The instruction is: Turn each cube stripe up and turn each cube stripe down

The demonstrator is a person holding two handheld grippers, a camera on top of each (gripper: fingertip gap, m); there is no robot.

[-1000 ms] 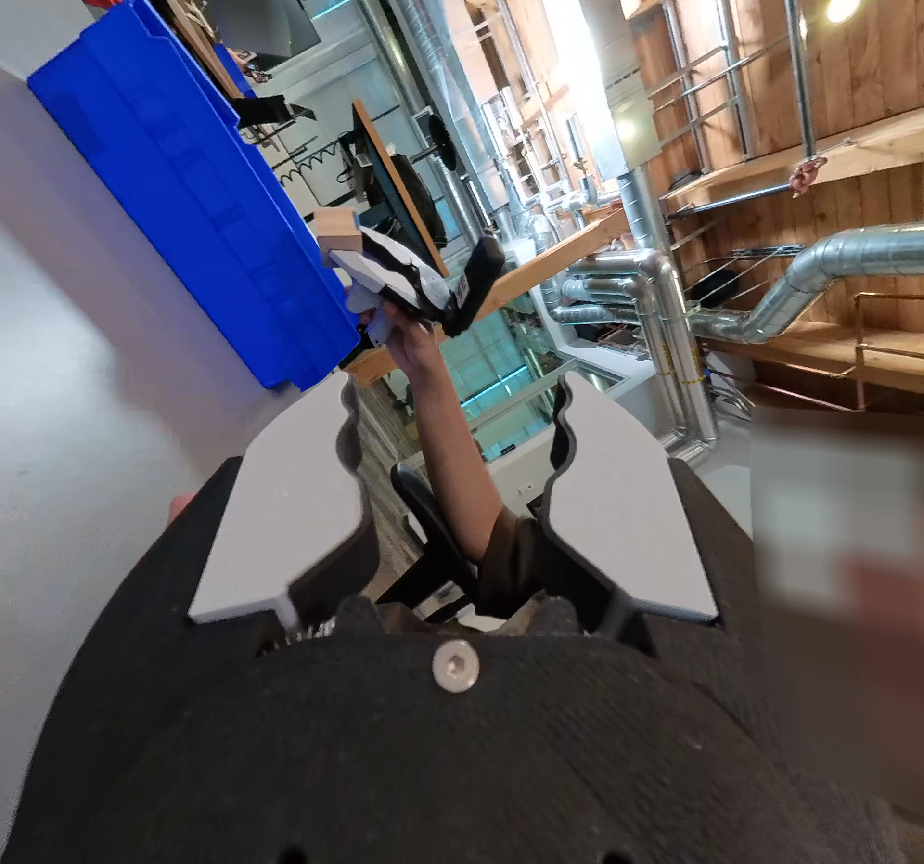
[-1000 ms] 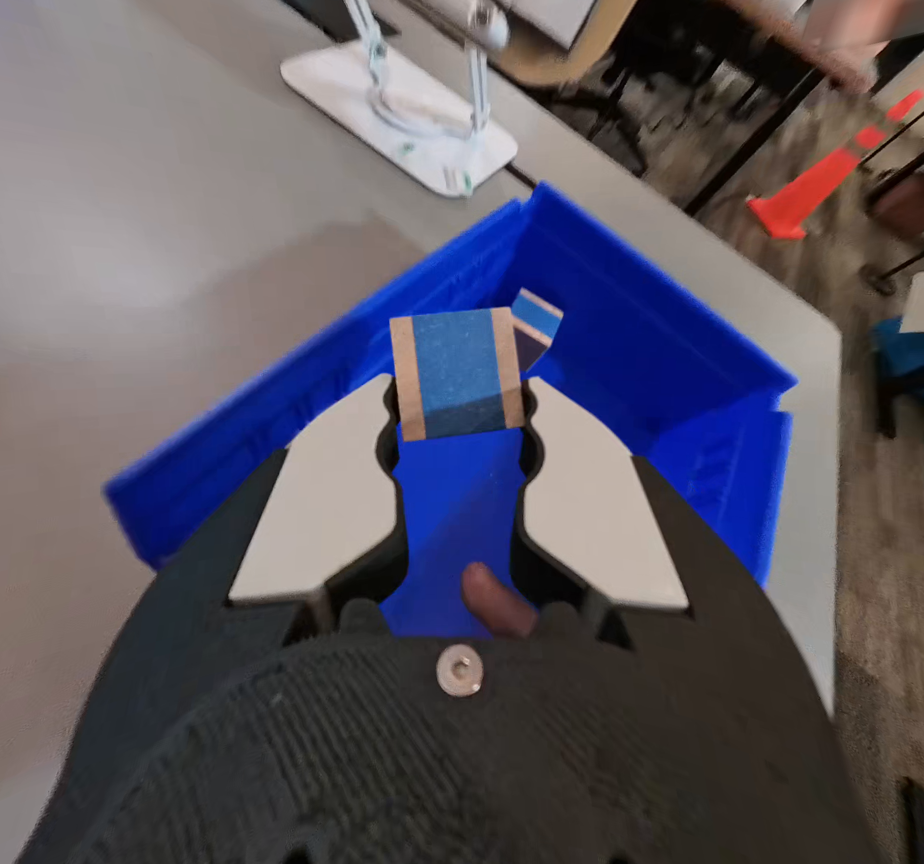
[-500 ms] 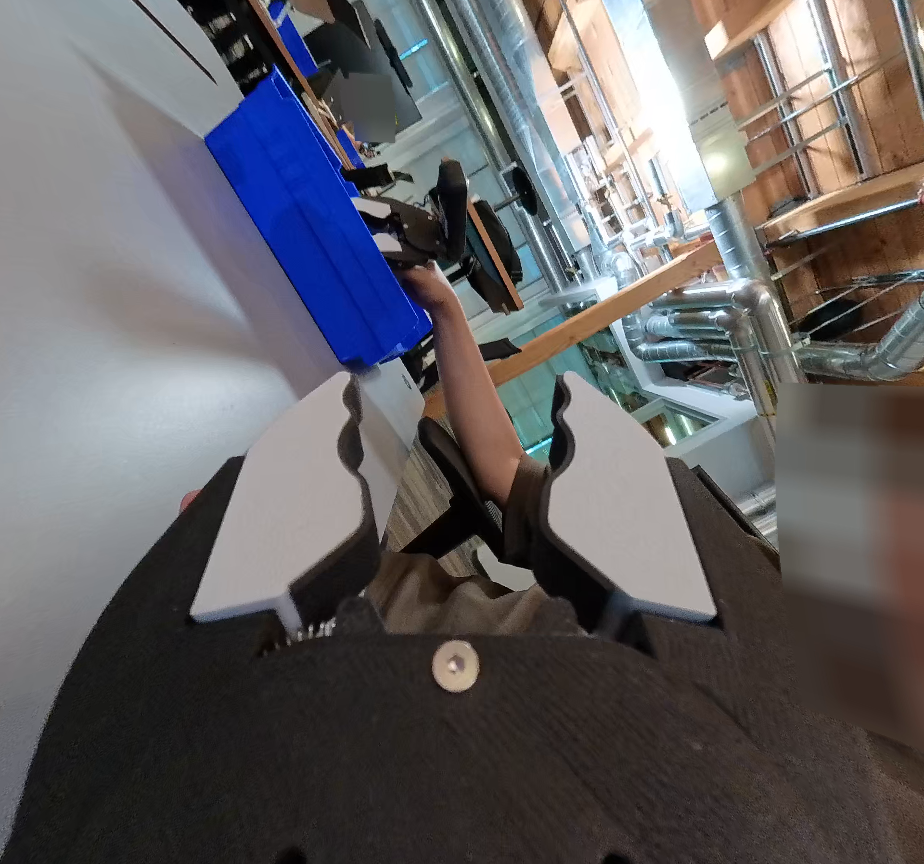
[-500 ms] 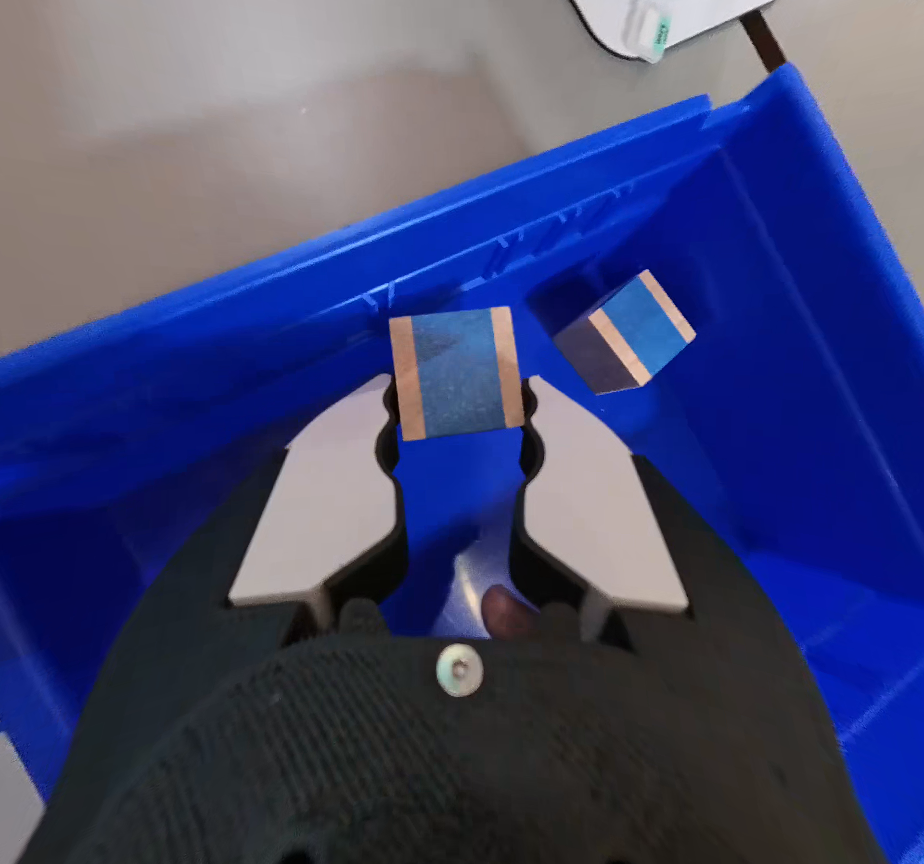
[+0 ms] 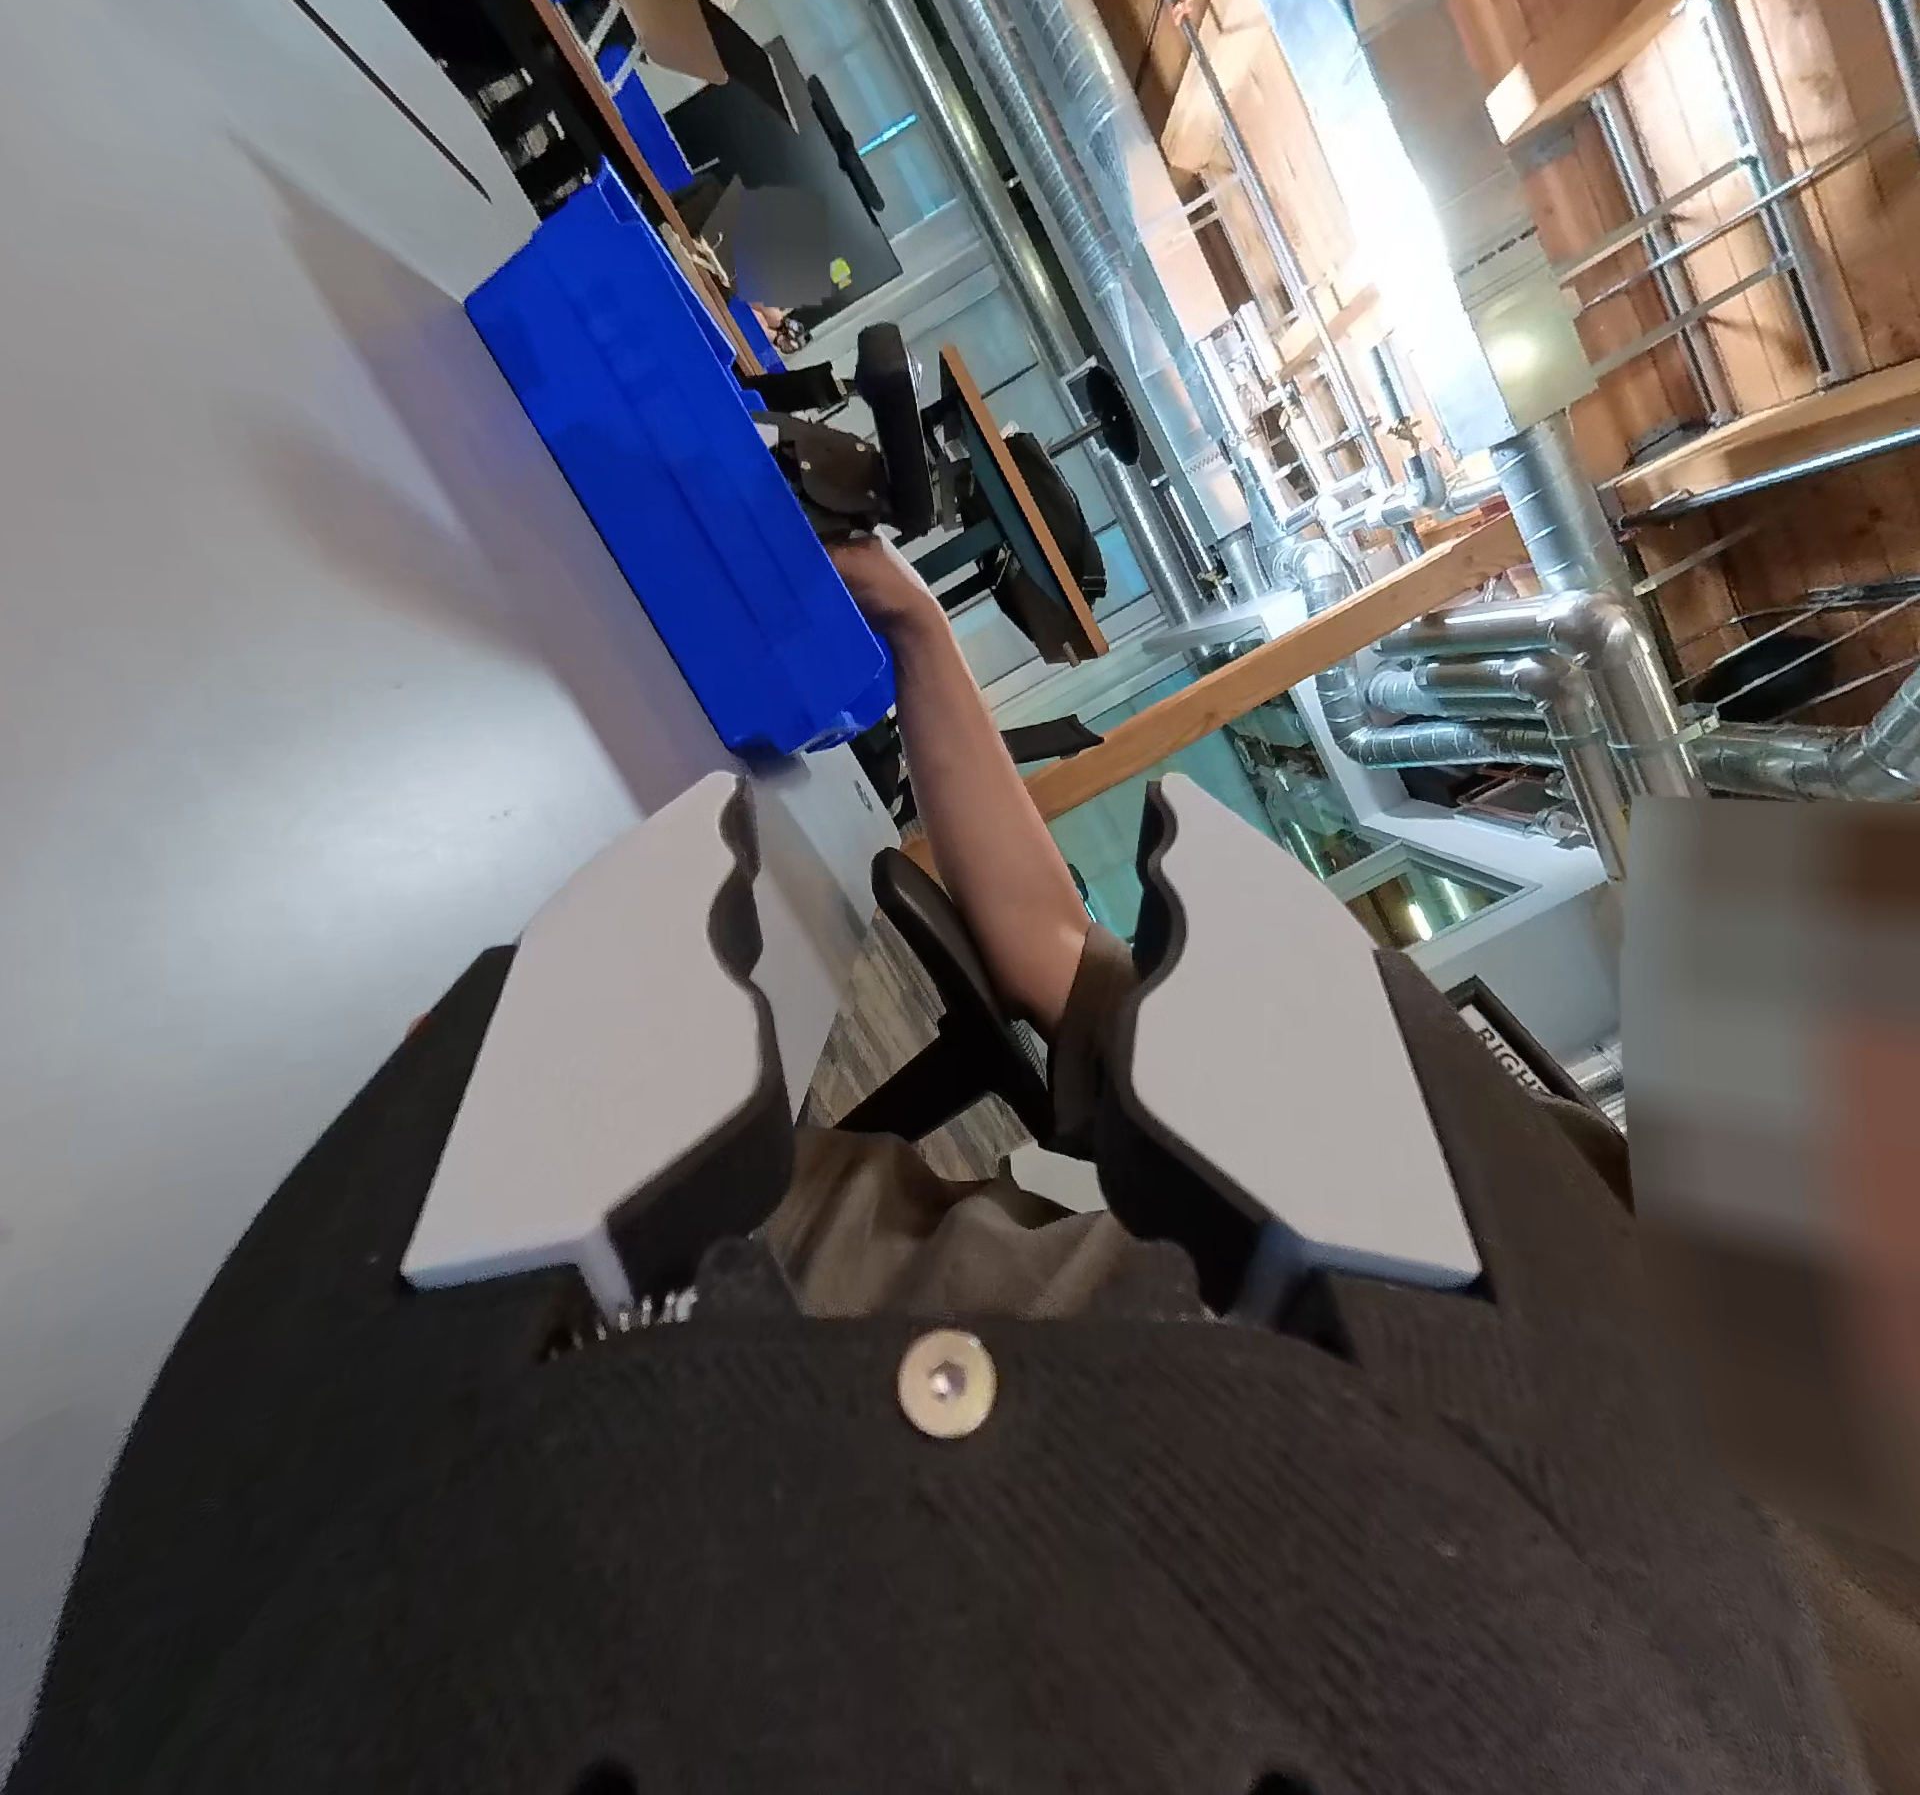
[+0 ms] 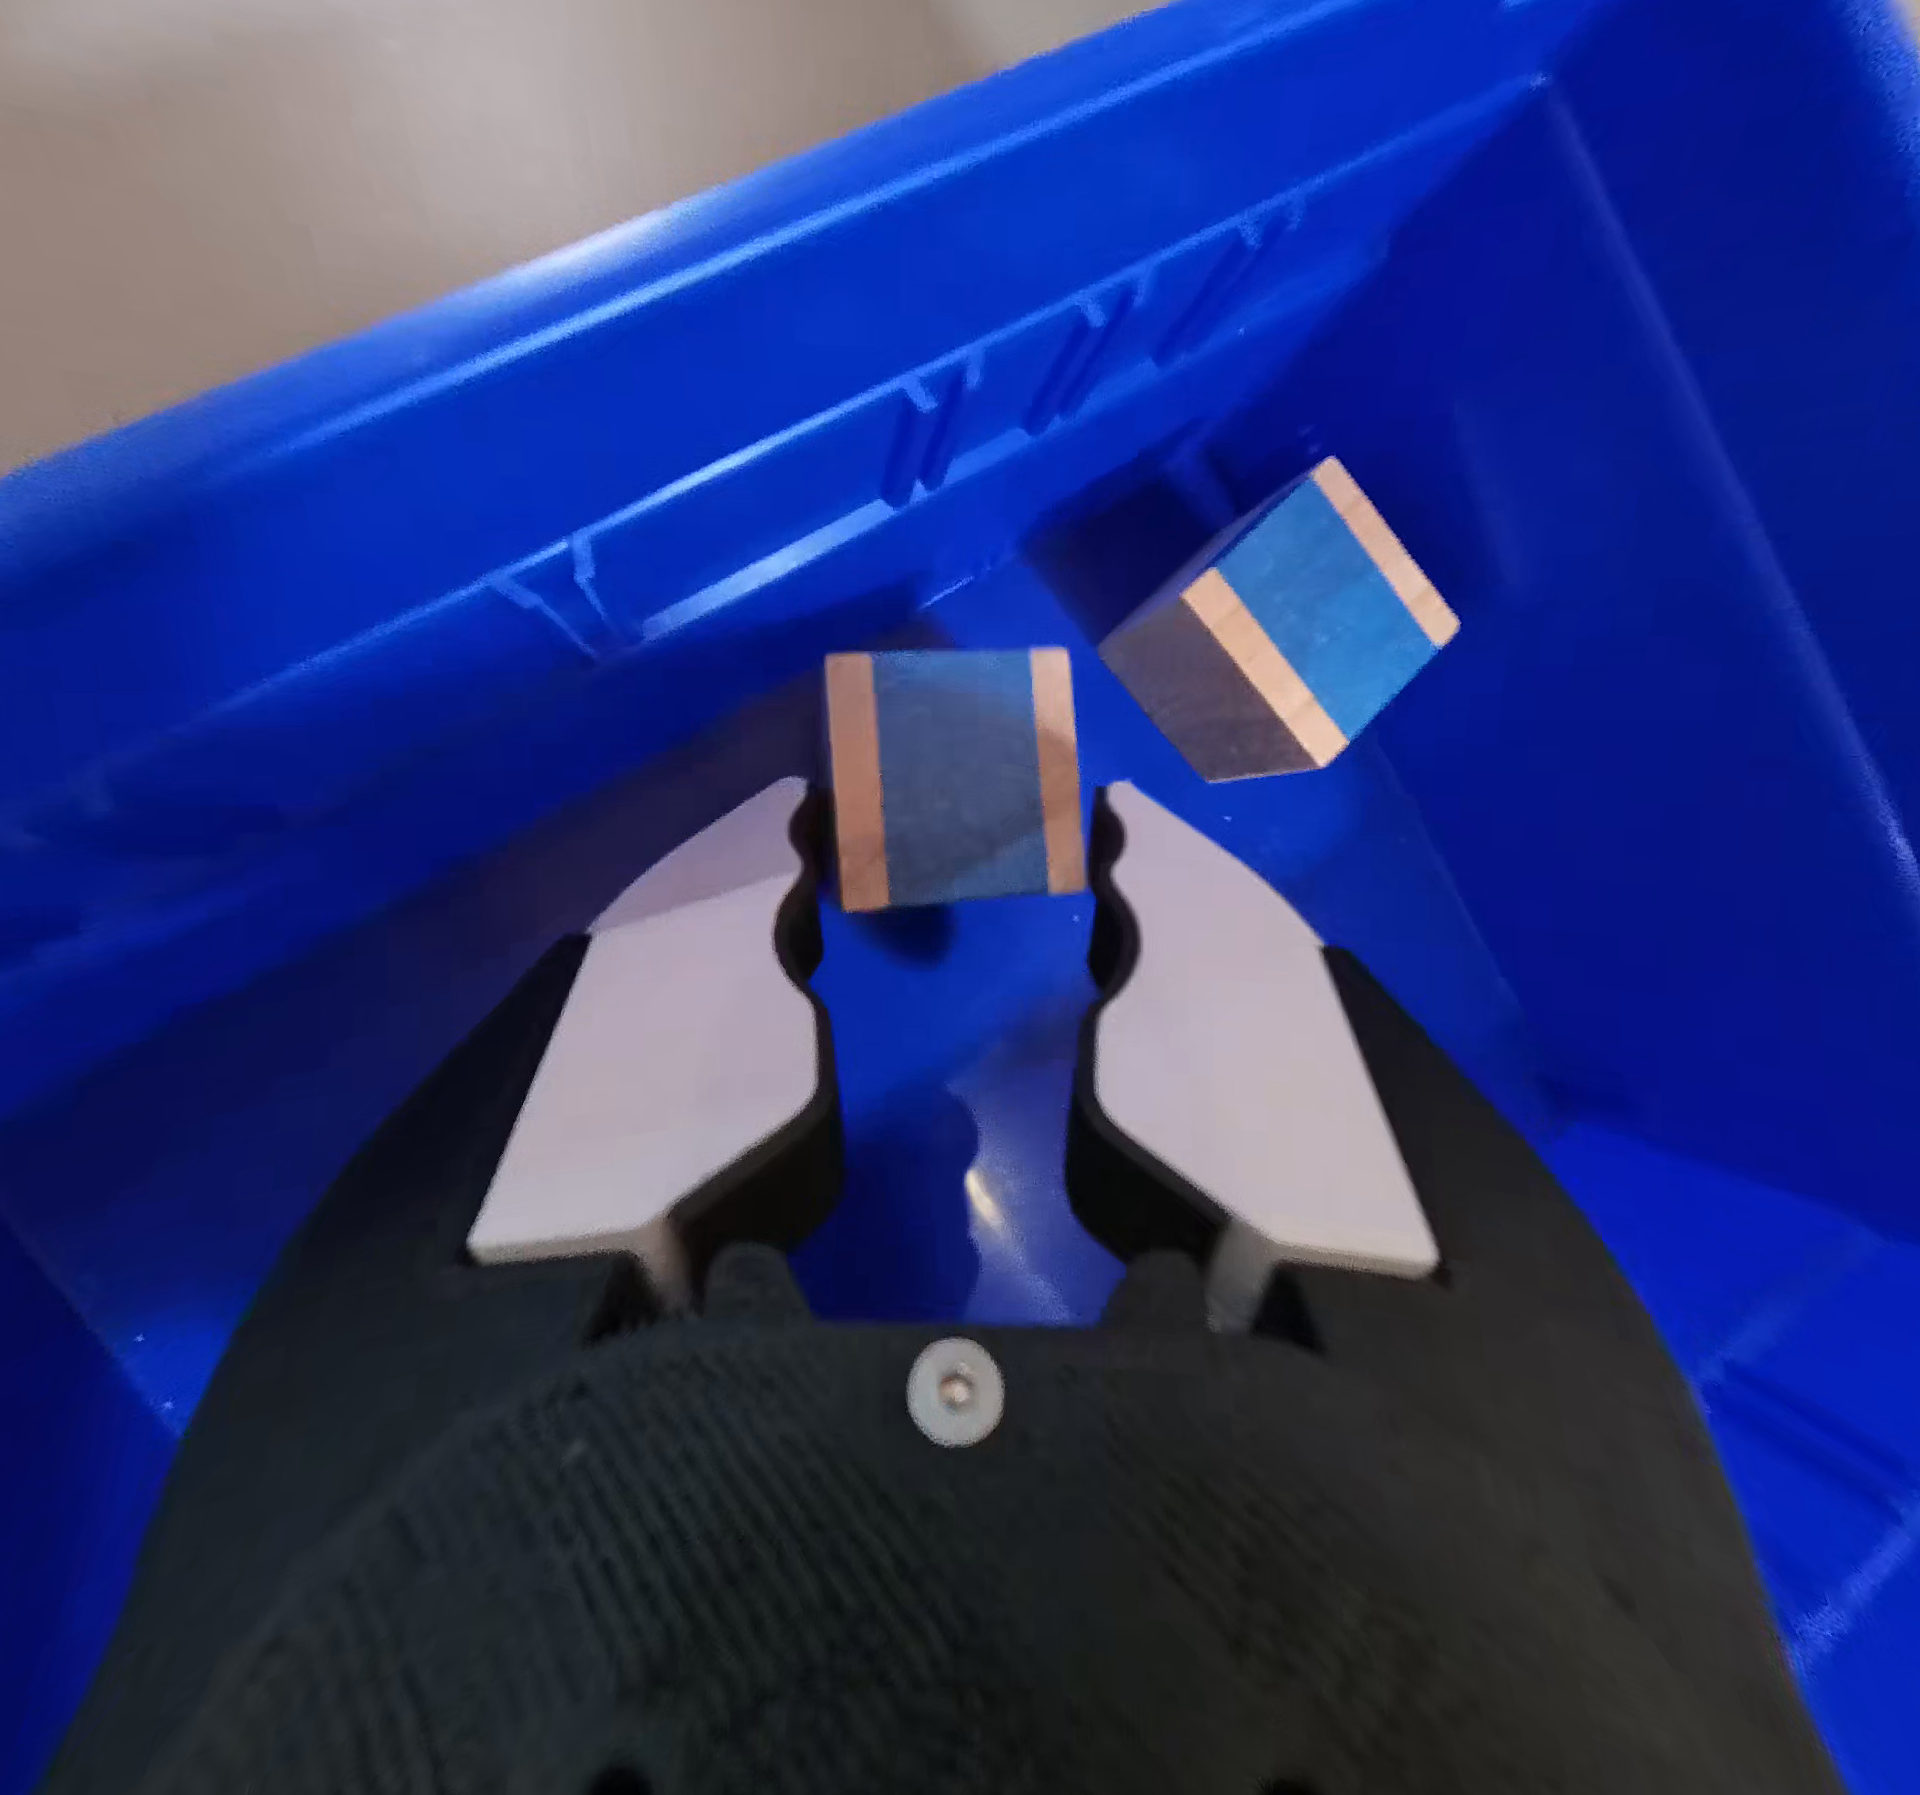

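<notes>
My right gripper [image 6: 956, 789] angles down into the bin [image 6: 727, 374], fingers clamped on a cube [image 6: 956, 779], while my left gripper [image 5: 940, 810] hangs sideways off the tabletop [image 5: 208, 602], fingers apart.

**Two cubes in the bin, right gripper reaching in**

Bin [image 6: 727, 374] sits on table [image 6: 312, 83], w/ both cubes inside near its far wall. One cube [image 6: 956, 779] is between the tips of right gripper [image 6: 956, 810], inside the bin. Other cube [image 6: 1288, 623] lies just beside it, to the right & slightly further in, tilted, apart from the fingers. Left gripper [image 5: 940, 831] is off near the table edge, well apart from the bin.
</notes>
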